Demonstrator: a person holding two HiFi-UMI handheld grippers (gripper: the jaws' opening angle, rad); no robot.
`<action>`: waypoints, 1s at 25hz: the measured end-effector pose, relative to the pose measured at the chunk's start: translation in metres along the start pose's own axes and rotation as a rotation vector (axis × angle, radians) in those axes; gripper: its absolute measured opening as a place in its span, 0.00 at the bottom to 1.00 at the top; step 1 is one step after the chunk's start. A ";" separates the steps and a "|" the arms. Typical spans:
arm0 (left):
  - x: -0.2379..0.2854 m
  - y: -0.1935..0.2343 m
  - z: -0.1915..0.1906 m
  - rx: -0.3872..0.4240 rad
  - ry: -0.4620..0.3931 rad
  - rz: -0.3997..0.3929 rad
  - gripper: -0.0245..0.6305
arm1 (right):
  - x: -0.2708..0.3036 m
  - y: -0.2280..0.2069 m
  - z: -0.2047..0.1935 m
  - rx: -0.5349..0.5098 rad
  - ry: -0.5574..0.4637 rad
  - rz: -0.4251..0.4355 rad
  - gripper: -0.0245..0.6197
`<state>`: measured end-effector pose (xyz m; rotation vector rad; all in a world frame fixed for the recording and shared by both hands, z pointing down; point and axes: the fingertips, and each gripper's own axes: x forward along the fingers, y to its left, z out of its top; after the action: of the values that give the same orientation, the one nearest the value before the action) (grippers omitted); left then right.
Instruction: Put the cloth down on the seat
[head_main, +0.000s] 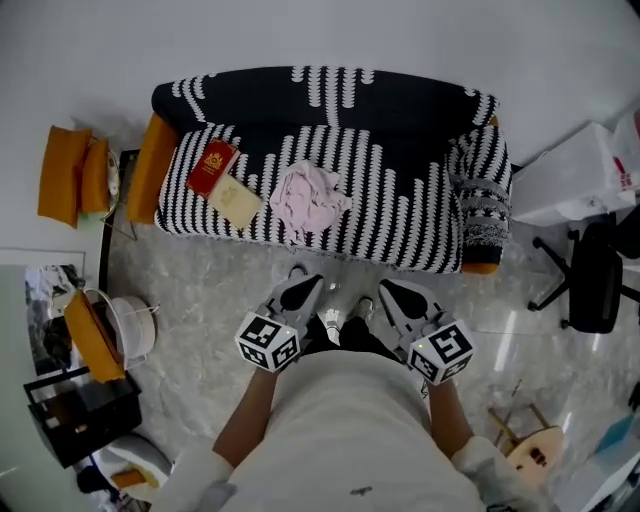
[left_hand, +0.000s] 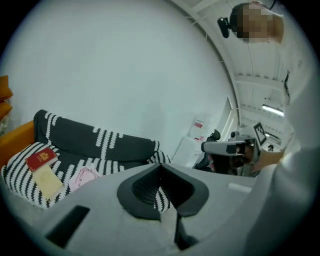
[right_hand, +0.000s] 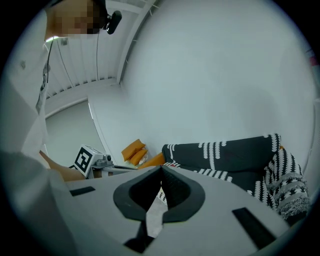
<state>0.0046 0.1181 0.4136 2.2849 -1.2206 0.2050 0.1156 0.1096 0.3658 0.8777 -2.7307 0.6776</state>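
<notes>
A pink cloth (head_main: 312, 198) lies crumpled on the seat of a black-and-white patterned sofa (head_main: 400, 215), left of its middle. In the left gripper view the cloth (left_hand: 84, 177) shows low on the seat (left_hand: 20, 170), far beyond the jaws. My left gripper (head_main: 298, 285) is held close to my body in front of the sofa, shut, with nothing between its jaws (left_hand: 160, 187). Beside it my right gripper (head_main: 390, 291) is also shut and empty (right_hand: 160, 192), pointing over the sofa's right half (right_hand: 225, 155). Both grippers are well short of the cloth.
A red book (head_main: 211, 166) and a cream booklet (head_main: 236, 201) lie on the seat left of the cloth. Orange cushions (head_main: 72, 172) sit on the floor at left, above a white fan (head_main: 130, 325). An office chair (head_main: 590, 275) and a white bag (head_main: 580, 175) stand at right.
</notes>
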 end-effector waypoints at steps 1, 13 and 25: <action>-0.004 -0.007 0.006 0.010 -0.016 -0.011 0.06 | 0.001 0.004 0.003 -0.011 -0.012 0.010 0.05; -0.028 -0.048 0.044 0.095 -0.091 -0.157 0.06 | 0.020 0.033 0.022 -0.012 -0.085 0.018 0.05; -0.042 -0.034 0.051 0.121 -0.094 -0.167 0.06 | 0.031 0.048 0.022 -0.022 -0.082 0.013 0.05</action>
<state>0.0022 0.1367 0.3417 2.5126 -1.0814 0.1141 0.0612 0.1183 0.3384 0.9024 -2.8126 0.6263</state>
